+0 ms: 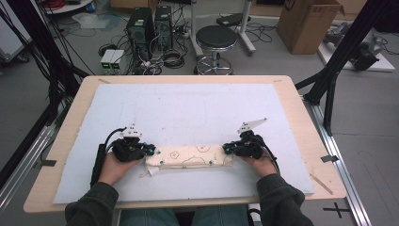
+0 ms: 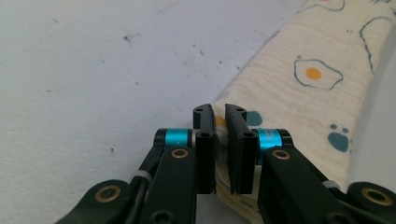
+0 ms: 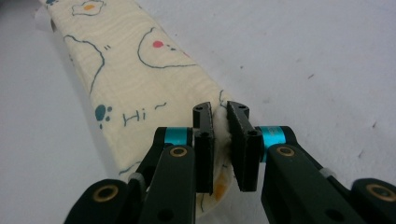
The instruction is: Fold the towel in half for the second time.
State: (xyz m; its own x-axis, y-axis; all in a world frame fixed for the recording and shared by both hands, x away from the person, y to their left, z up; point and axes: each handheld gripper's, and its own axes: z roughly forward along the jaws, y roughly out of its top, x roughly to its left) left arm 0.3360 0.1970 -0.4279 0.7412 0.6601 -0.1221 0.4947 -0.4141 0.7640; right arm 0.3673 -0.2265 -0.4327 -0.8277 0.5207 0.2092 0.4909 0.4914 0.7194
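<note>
Hands low on table, L gripper [image 1: 149,150] & R gripper [image 1: 227,149] fingers pinching folded cloth [image 1: 190,156] ends.

Even, diffuse overhead light; no hard shadows anywhere on the white mat [image 1: 188,103]. Mat reads bright, slightly washed out toward its middle, no true glare. Soft, short shadows sit just under the hands at the mat's near edge. Floor beyond the mat's far edge is dimmer, grey. High view is soft and low in detail, with table edges bowing slightly outward from the mat. In both gripper views, the mat close to the lens is sharp; its farther stretch blurs and pales toward white.
</note>
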